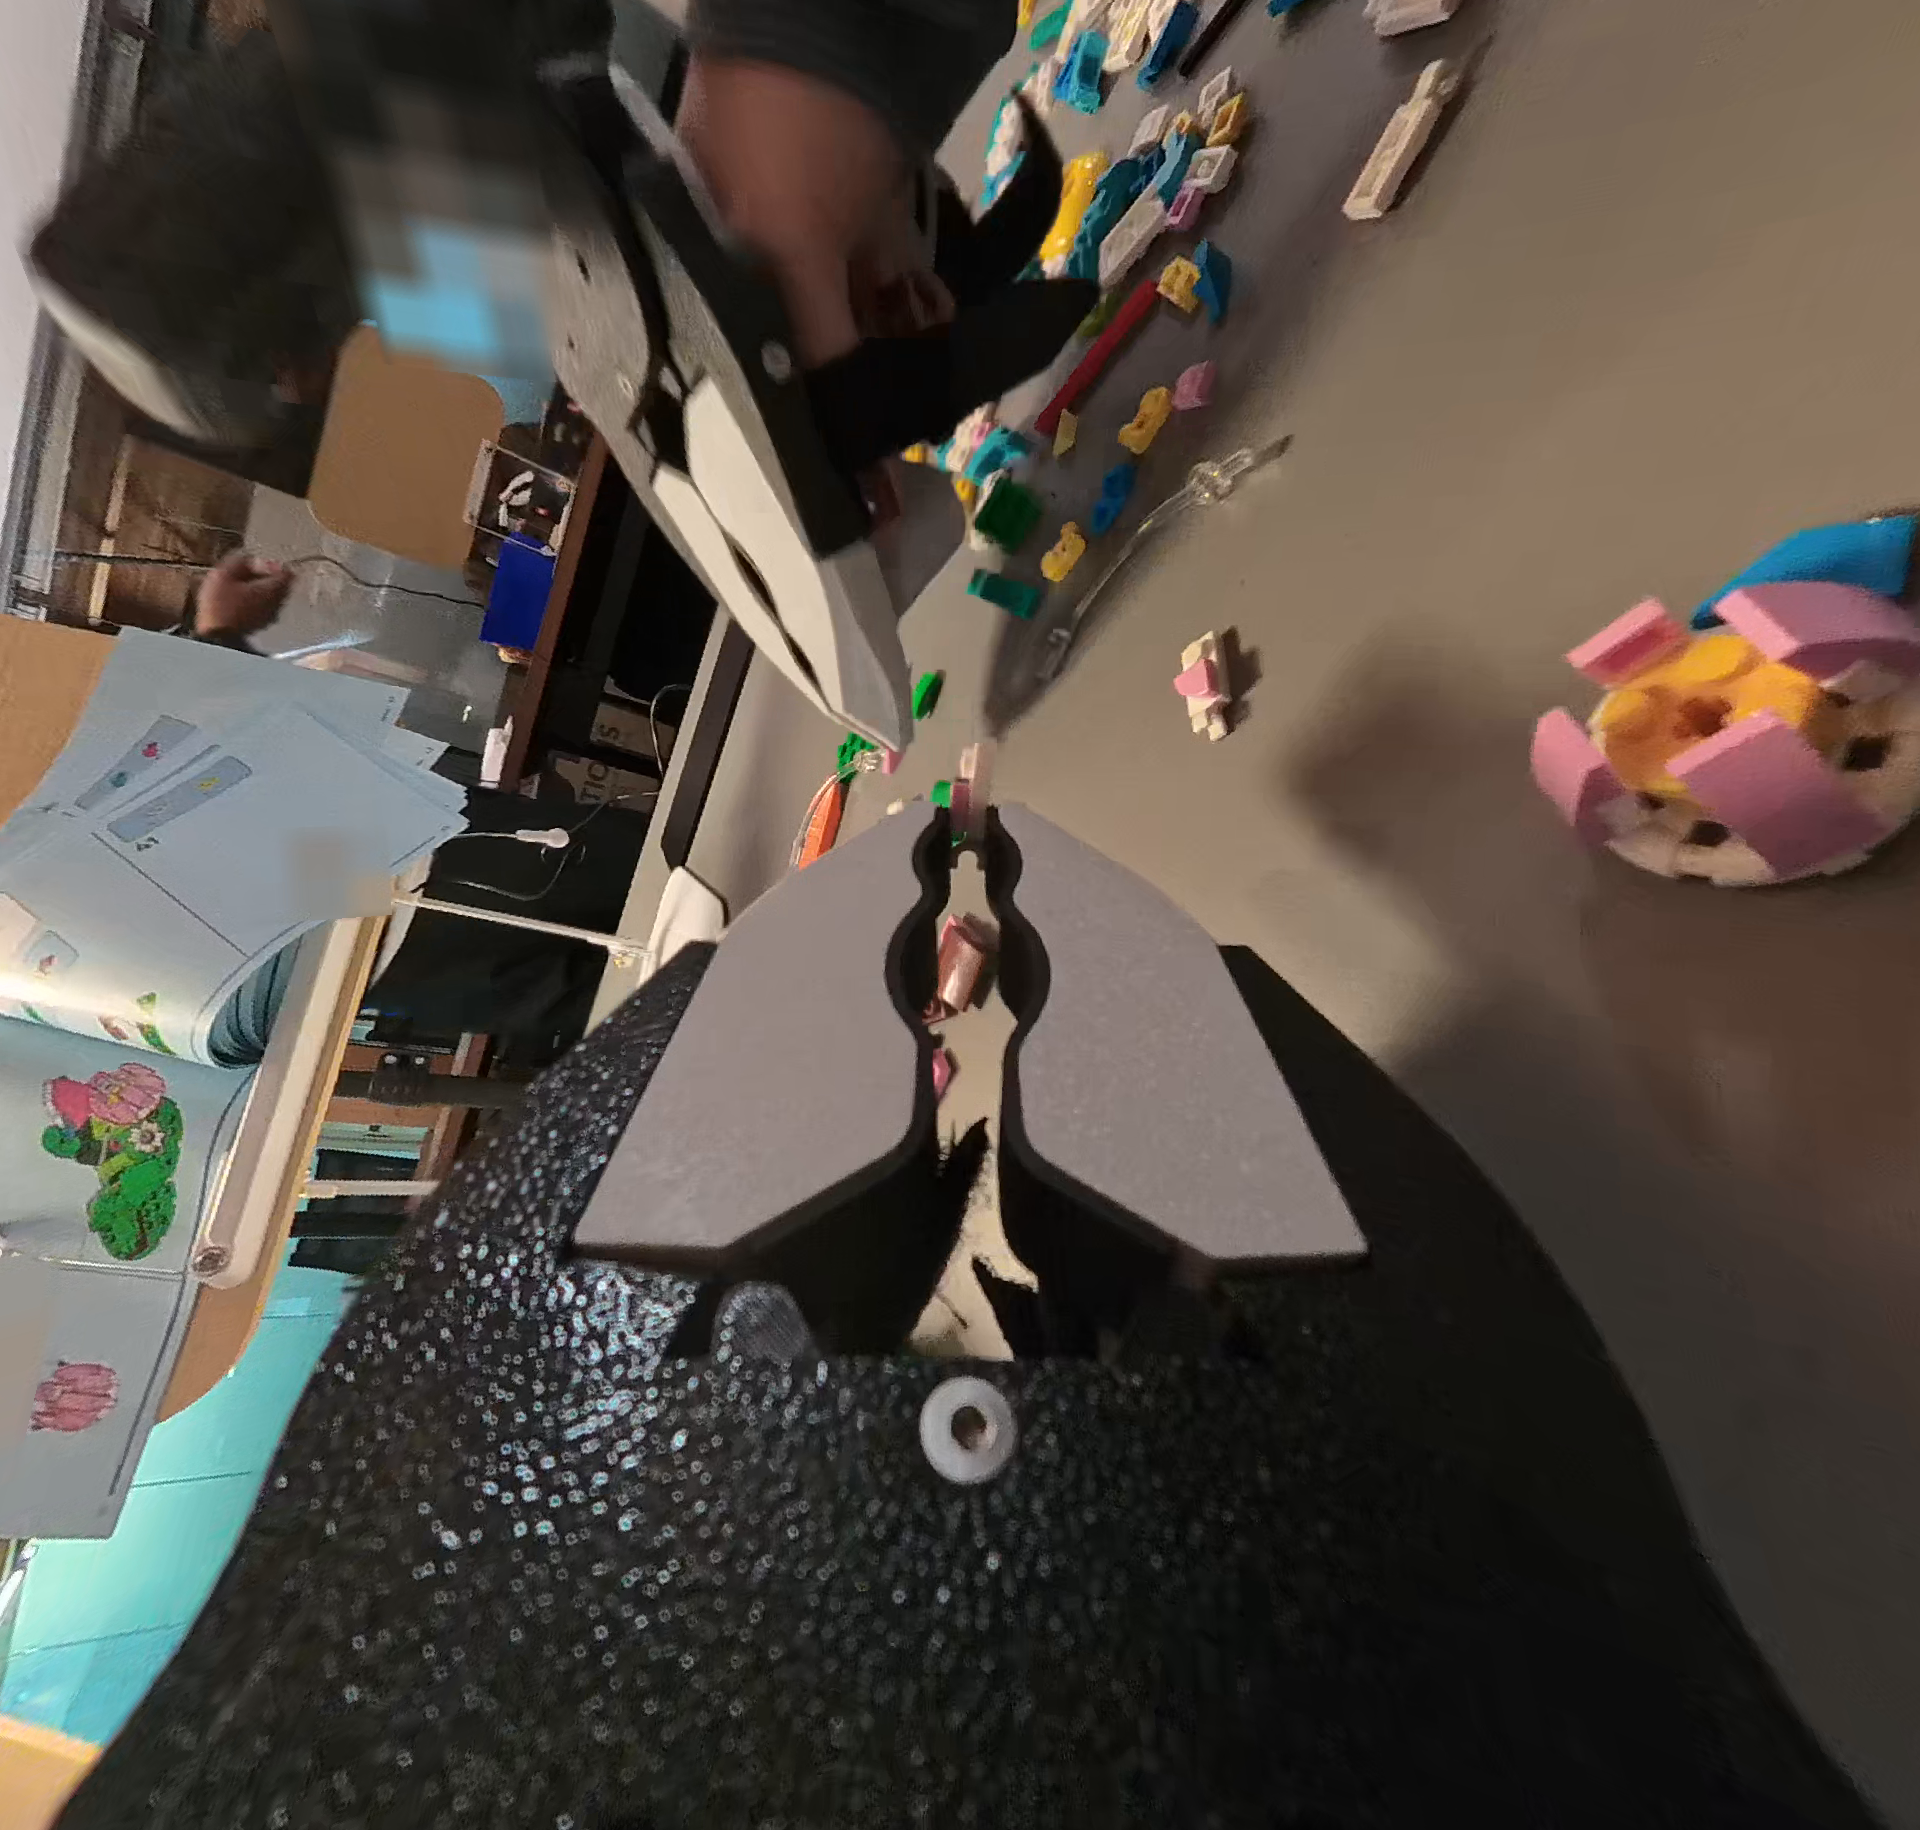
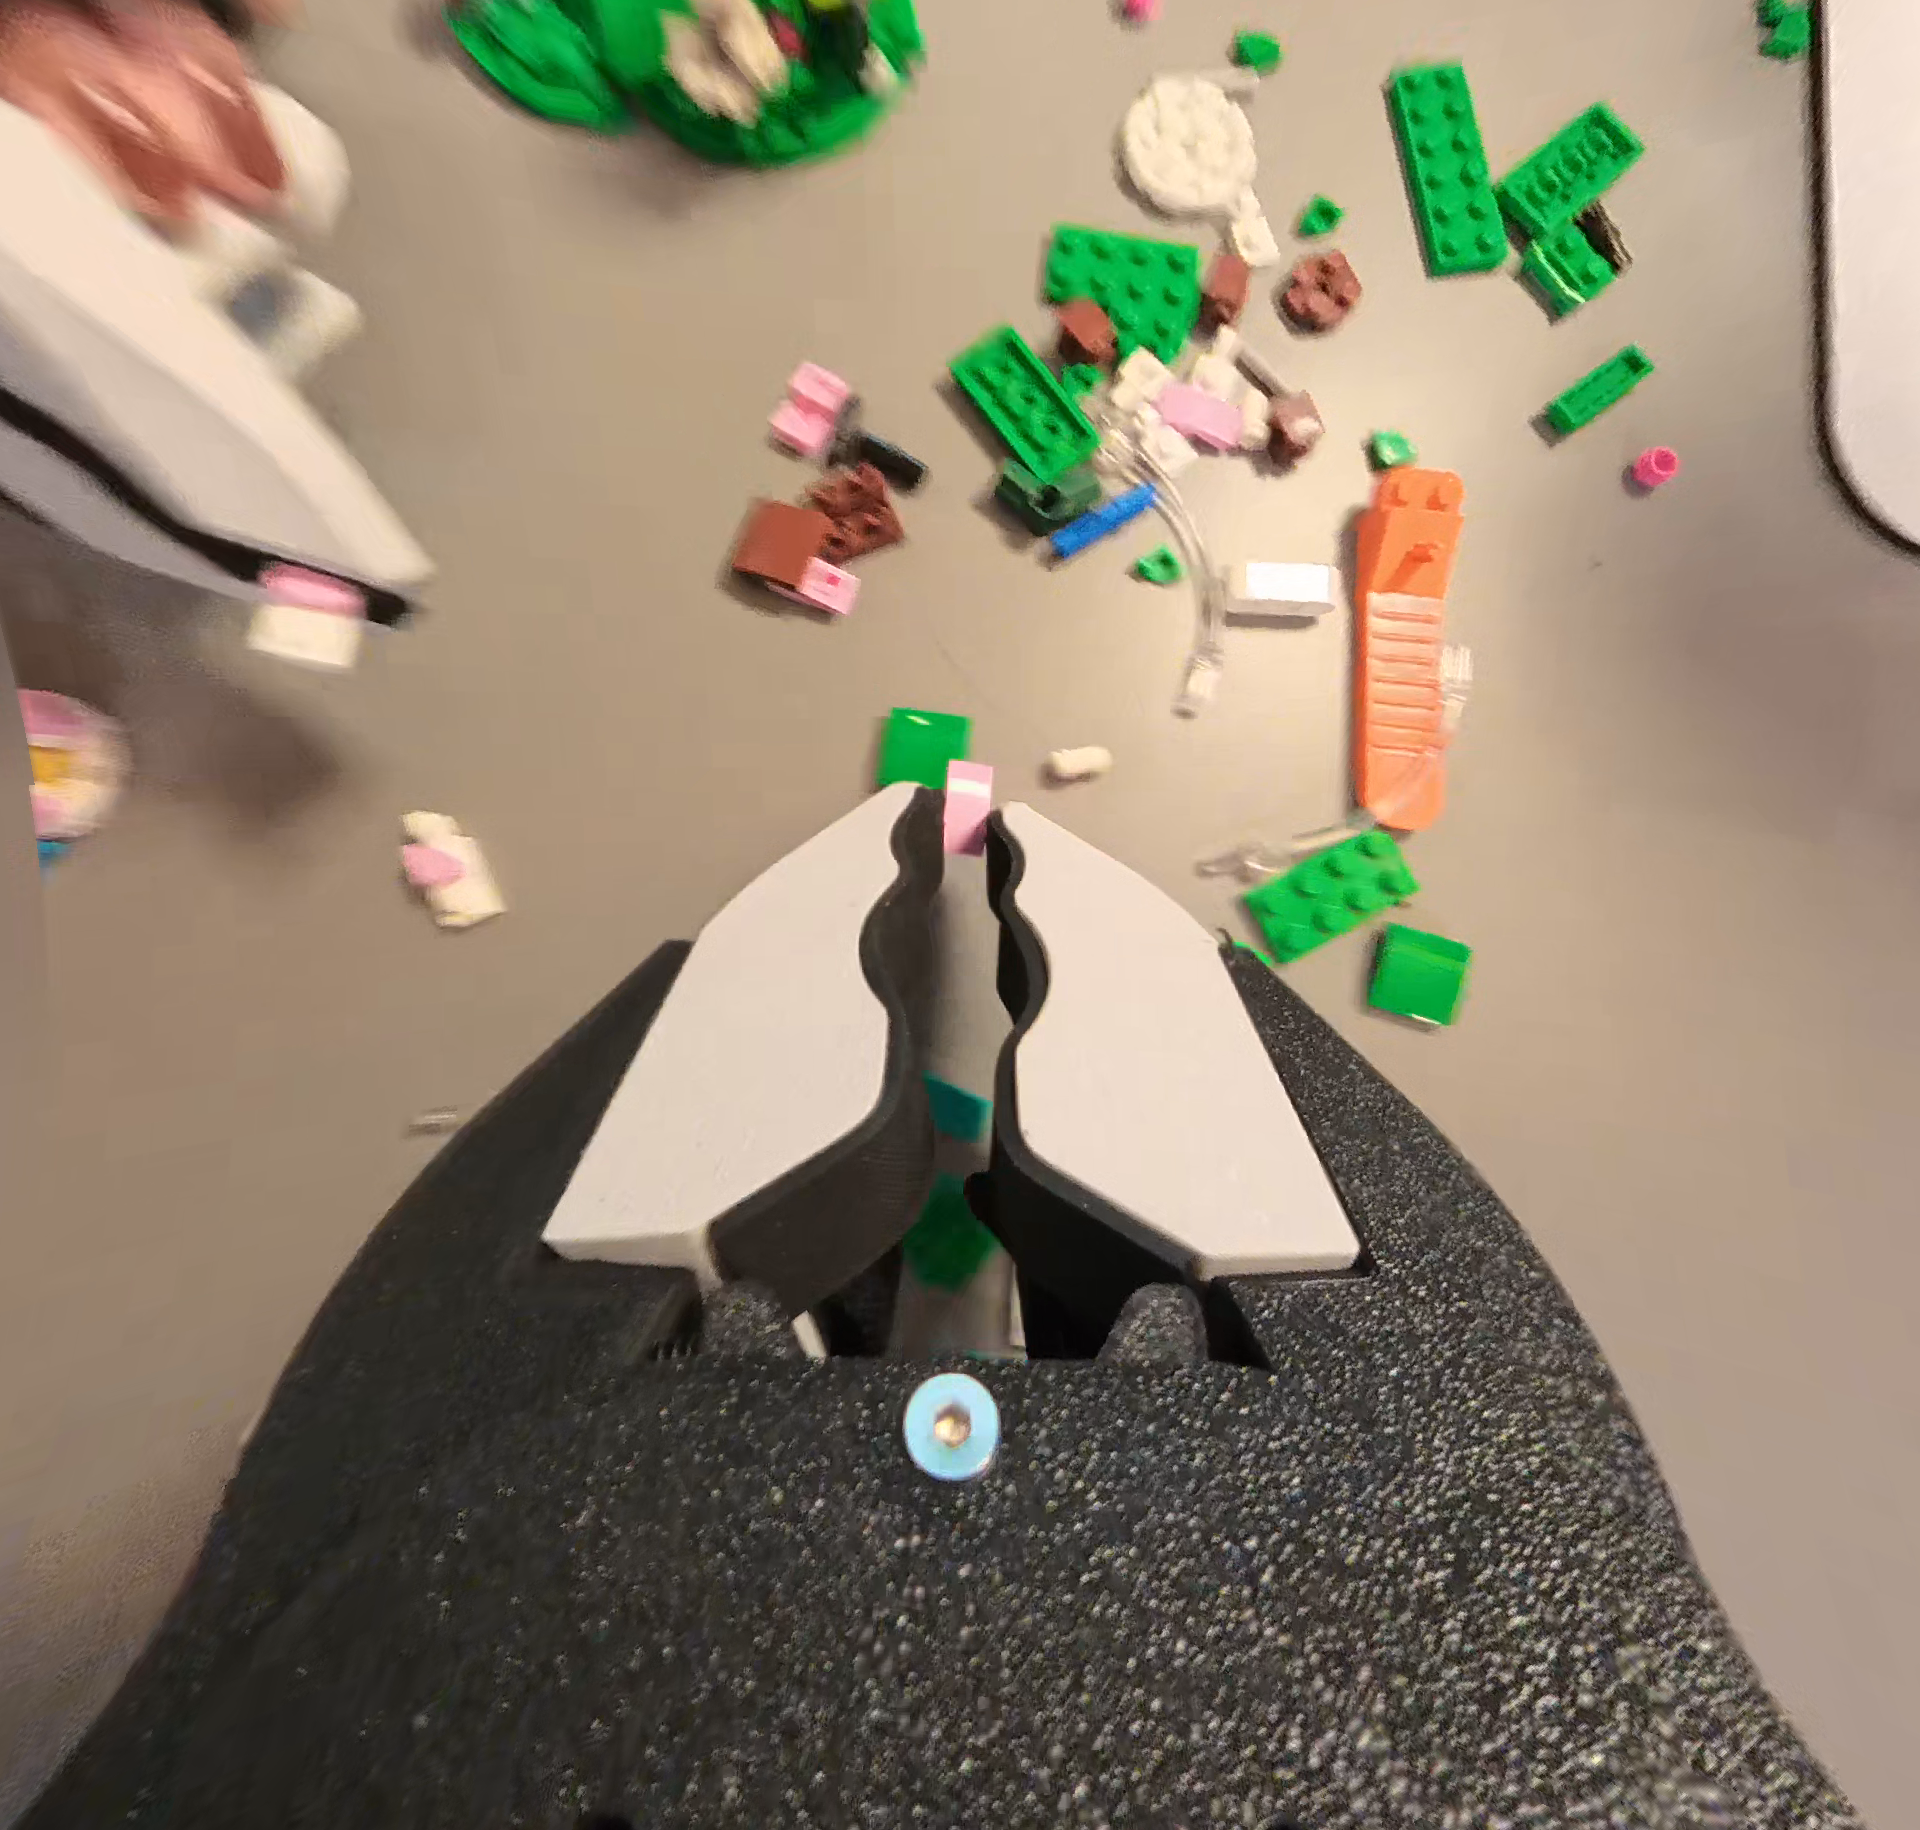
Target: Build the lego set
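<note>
Pink, a small brick [image 2: 967,806] sits pinched at the fingertips of the right hand-held gripper [image 2: 961,814]; the left hand-held gripper [image 2: 343,601] is clamped on a pink-and-white piece [image 2: 307,617]; both hang above the grey surface [image 2: 582,409]; green plates [image 2: 1444,170], brown bricks [image 2: 821,533] and an orange brick separator [image 2: 1403,637] lie scattered beyond; a pink-petalled flower build [image 1: 1745,741] rests well apart, an open instruction booklet [image 1: 156,845] beside the surface.
</note>
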{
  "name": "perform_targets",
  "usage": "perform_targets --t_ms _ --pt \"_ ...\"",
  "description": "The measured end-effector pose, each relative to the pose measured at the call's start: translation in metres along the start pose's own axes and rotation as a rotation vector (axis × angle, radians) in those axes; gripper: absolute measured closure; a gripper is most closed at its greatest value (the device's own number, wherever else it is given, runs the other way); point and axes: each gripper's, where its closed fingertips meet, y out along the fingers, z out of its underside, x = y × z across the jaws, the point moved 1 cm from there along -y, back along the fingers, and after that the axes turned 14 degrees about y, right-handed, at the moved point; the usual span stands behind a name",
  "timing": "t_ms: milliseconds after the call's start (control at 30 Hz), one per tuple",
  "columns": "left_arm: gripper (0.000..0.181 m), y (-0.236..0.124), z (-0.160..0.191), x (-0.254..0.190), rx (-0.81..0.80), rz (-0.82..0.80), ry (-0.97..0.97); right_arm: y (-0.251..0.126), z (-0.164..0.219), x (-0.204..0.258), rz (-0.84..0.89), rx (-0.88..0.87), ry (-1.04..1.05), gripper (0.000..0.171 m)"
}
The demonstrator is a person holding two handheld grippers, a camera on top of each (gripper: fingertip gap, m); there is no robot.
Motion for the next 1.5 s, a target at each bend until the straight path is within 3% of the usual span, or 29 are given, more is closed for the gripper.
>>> perform_targets --t_ms 33,167,300,933,1300,1500 --pt "0.176 0.000 0.000 0.000 0.000 0.006 -0.009 -0.005 -0.003 0.013 -0.073 -0.043 0.036 0.164" --pt "0.176 0.001 0.001 -0.002 -0.005 0.023 -0.034 -0.022 -0.007 0.061 -0.322 -0.166 0.129 0.164" --pt "0.176 0.001 0.000 -0.002 -0.008 0.026 -0.031 -0.026 -0.001 0.088 -0.371 -0.166 0.122 0.164" --pt "0.176 0.003 -0.004 -0.009 -0.006 0.039 0.070 -0.010 0.003 0.095 -0.311 -0.093 0.189 0.164" --pt "0.176 0.002 -0.008 -0.011 0.022 -0.011 0.256 -0.010 0.009 0.099 -0.096 0.106 -0.015 0.164" --pt "0.176 0.001 -0.011 -0.009 0.017 -0.042 0.301 -0.012 0.009 0.101 -0.063 0.151 -0.069 0.164"
